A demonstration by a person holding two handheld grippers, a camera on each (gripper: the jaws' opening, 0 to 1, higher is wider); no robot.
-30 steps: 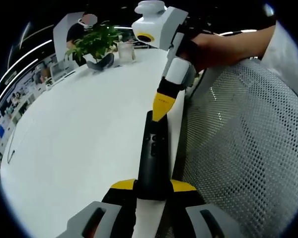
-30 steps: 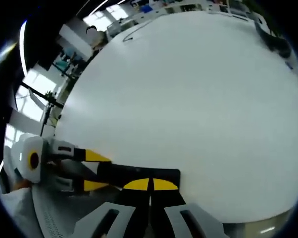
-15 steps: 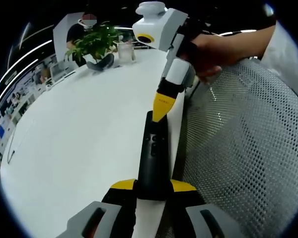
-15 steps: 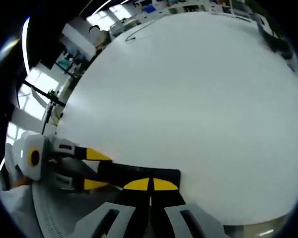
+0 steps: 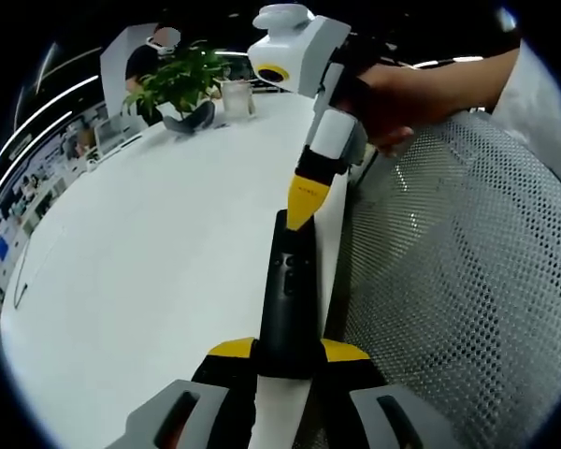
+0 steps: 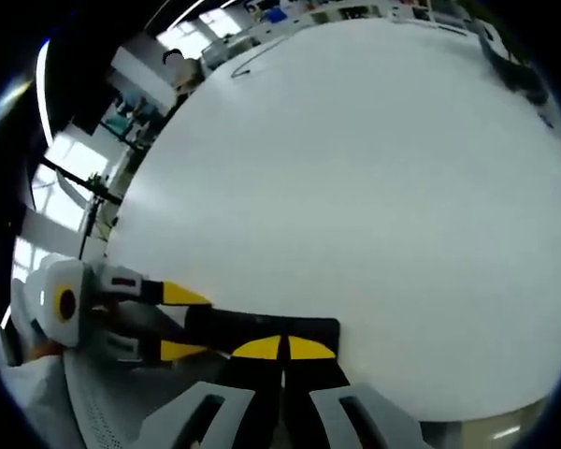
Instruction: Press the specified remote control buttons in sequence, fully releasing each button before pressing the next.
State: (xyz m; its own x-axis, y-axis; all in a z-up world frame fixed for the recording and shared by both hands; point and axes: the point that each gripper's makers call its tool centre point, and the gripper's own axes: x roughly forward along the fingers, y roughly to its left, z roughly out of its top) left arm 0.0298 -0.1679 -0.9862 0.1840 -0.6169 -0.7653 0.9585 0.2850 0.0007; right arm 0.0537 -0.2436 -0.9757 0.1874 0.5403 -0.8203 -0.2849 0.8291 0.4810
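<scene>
A wide white bench [image 5: 150, 243] in an open office carries the black remote [image 5: 290, 290], lying at its near edge. My left gripper [image 5: 290, 360] clamps its near end; my right gripper [image 5: 304, 201], jaws together, rests its tip on the far end. I judge a press underway; next, lift fully clear.

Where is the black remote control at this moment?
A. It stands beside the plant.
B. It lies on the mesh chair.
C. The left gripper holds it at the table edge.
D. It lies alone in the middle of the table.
C: the left gripper clamps the remote control at the white table edge.
</scene>
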